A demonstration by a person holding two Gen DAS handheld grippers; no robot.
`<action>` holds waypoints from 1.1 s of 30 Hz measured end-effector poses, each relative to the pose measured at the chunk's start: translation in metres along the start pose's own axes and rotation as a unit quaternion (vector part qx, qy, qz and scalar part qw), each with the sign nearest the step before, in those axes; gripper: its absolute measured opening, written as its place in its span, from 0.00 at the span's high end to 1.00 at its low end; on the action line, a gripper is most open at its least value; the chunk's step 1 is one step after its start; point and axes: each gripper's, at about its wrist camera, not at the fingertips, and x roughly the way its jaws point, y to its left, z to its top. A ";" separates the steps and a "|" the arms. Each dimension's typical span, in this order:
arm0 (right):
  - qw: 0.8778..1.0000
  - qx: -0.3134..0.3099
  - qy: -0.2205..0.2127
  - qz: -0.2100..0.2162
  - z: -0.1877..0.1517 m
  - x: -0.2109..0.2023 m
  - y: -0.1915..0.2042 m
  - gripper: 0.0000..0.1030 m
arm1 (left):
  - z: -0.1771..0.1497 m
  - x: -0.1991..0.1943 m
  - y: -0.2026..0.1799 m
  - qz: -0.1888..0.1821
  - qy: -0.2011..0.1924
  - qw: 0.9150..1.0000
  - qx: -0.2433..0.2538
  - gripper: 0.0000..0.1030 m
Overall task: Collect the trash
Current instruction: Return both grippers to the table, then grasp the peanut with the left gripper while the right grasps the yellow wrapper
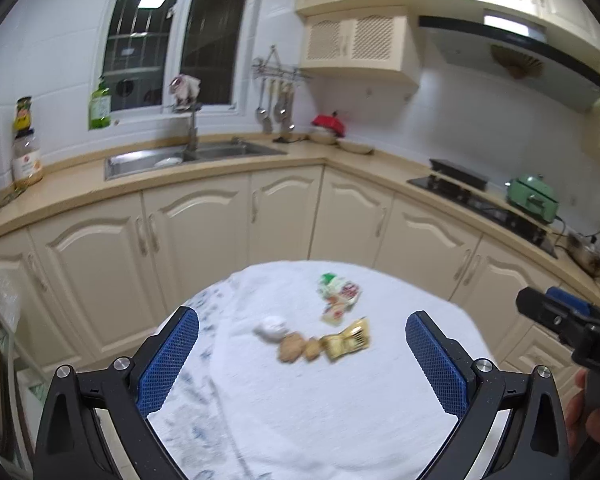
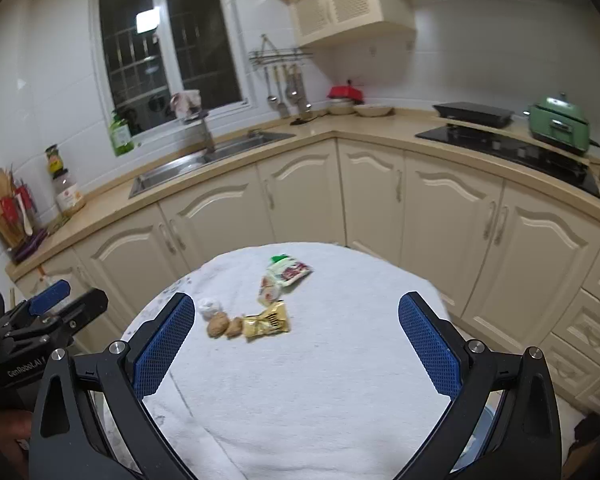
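Trash lies on a round table with a white cloth (image 1: 320,400) (image 2: 320,380). A crumpled white tissue (image 1: 271,327) (image 2: 208,307), two brown walnut-like pieces (image 1: 298,347) (image 2: 225,326), a gold wrapper (image 1: 348,339) (image 2: 268,322), a small cream packet (image 1: 334,312) (image 2: 269,291) and a green-and-red wrapper (image 1: 338,288) (image 2: 288,270) sit near the far middle. My left gripper (image 1: 302,364) is open and empty, short of the trash. My right gripper (image 2: 296,348) is open and empty, also short of it. Each gripper shows at the edge of the other's view (image 1: 560,316) (image 2: 60,312).
Cream kitchen cabinets (image 1: 204,232) wrap around behind the table, under a counter with a steel sink (image 1: 180,158), bottles and jars (image 1: 26,148), a black hob (image 2: 512,148) and a green pot (image 2: 560,126). A blue bin edge (image 2: 486,420) shows low right beside the table.
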 end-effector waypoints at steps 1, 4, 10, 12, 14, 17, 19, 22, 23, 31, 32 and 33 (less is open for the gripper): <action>1.000 -0.004 0.005 0.002 -0.001 0.004 0.004 0.00 | -0.001 0.002 0.001 0.003 0.004 1.000 -0.001 0.01; 1.000 -0.013 0.017 0.009 -0.003 0.017 0.013 0.00 | -0.003 0.010 0.007 0.010 0.019 1.000 -0.003 0.01; 0.998 -0.030 0.046 0.014 -0.005 0.052 0.024 0.00 | 0.006 0.046 0.003 0.020 0.045 0.999 -0.009 0.01; 0.998 -0.033 0.058 0.014 -0.007 0.066 0.023 0.00 | 0.017 0.069 0.012 0.020 0.054 0.998 -0.006 0.01; 0.997 -0.035 0.072 0.013 -0.010 0.083 0.021 0.00 | 0.019 0.091 0.014 0.024 0.066 0.998 -0.002 0.01; 0.995 -0.031 0.099 0.011 -0.016 0.113 0.015 0.00 | 0.019 0.131 0.017 0.034 0.090 0.995 0.010 0.02; 0.993 -0.029 0.117 0.009 -0.022 0.130 0.011 0.00 | 0.017 0.160 0.018 0.034 0.108 0.993 0.014 0.02; 0.990 -0.027 0.135 0.009 -0.029 0.148 0.005 0.00 | 0.016 0.197 0.017 0.034 0.131 0.991 0.018 0.06; 0.990 -0.025 0.140 0.009 -0.030 0.154 0.003 0.00 | 0.015 0.206 0.015 0.033 0.137 0.990 0.019 0.08; 0.985 -0.011 0.172 0.011 -0.039 0.186 -0.010 0.00 | 0.012 0.300 0.017 0.022 0.195 0.981 0.007 0.18; 0.984 -0.011 0.175 0.012 -0.041 0.190 -0.011 0.00 | 0.014 0.305 0.017 0.020 0.196 0.980 0.006 0.19; 0.984 -0.011 0.179 0.013 -0.042 0.194 -0.011 0.00 | 0.015 0.310 0.015 0.017 0.195 0.981 0.008 0.20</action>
